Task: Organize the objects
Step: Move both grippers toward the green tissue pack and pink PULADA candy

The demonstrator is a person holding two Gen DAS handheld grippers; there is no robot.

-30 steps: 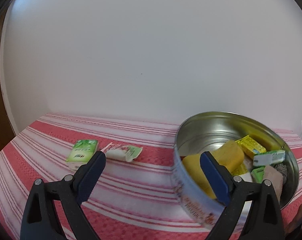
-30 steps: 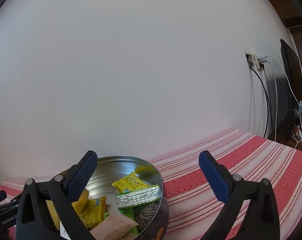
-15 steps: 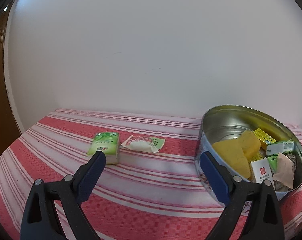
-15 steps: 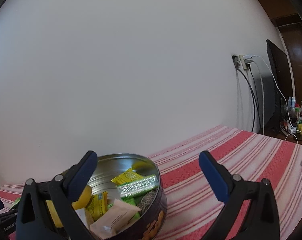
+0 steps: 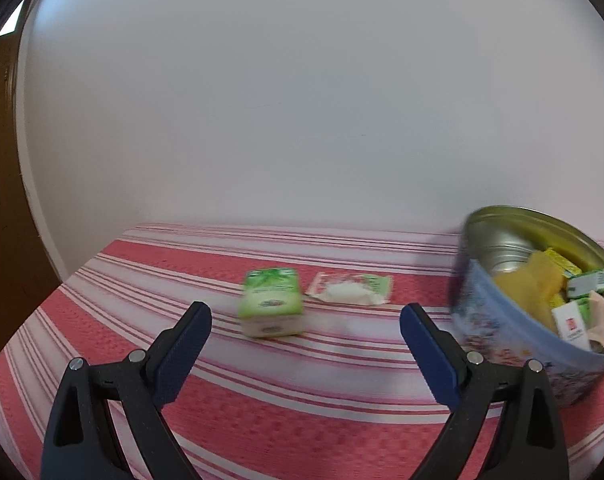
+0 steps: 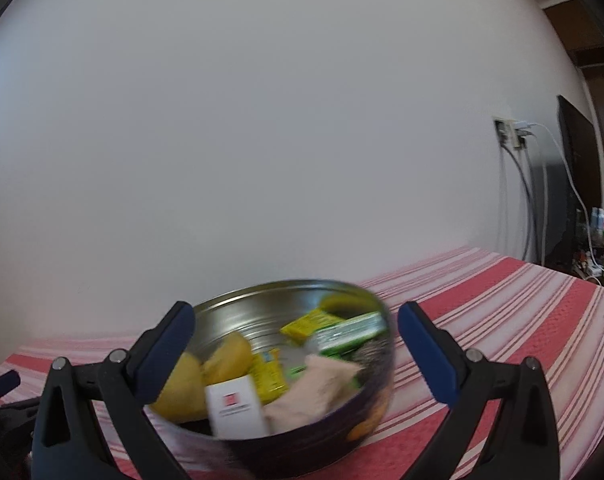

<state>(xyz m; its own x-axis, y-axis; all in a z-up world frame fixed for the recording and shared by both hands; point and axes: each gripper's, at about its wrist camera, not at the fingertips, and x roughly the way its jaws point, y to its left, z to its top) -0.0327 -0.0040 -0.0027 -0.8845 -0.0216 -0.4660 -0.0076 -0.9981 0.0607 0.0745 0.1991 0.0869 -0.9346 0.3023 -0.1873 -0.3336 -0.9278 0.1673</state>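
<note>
Apparently mid-approach: left gripper (image 5: 304, 318), jaws apart and empty, faces the green tissue pack (image 5: 272, 307) on the striped cloth, left of the tin (image 5: 514, 332); next, straddle and clamp. Right gripper (image 6: 296, 338) gapes idle.

- Ahead of your left gripper (image 5: 305, 316), between its jaws, a carton (image 5: 271, 302) sits on the cloth (image 5: 182, 264).
- A sachet (image 5: 352, 289) lies just right of it (slightly farther back).
- The tin (image 5: 502, 320) stands right of the right jaw, packets inside.
</note>
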